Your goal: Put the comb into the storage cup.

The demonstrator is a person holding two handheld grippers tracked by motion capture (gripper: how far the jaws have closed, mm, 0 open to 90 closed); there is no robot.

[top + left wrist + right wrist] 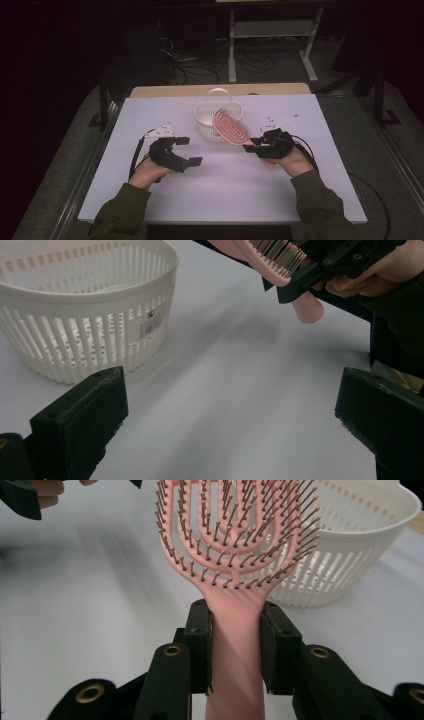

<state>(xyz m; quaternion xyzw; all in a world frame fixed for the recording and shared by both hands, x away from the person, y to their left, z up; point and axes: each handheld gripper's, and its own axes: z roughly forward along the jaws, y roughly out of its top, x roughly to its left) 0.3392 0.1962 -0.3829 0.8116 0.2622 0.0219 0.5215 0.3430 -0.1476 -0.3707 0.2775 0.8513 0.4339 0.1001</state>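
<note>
The white table lies under my right gripper; far beyond it stand a white metal frame and floor cables.

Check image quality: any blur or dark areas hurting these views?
High view: surroundings very dark, the white table evenly lit. Left gripper view: near jaws soft, basket sharp. Right gripper view: hairbrush crisp, background table streaked with motion blur.

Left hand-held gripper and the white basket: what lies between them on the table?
Nothing: in the left gripper view, bare table runs from the open left hand-held gripper to the basket.
</note>
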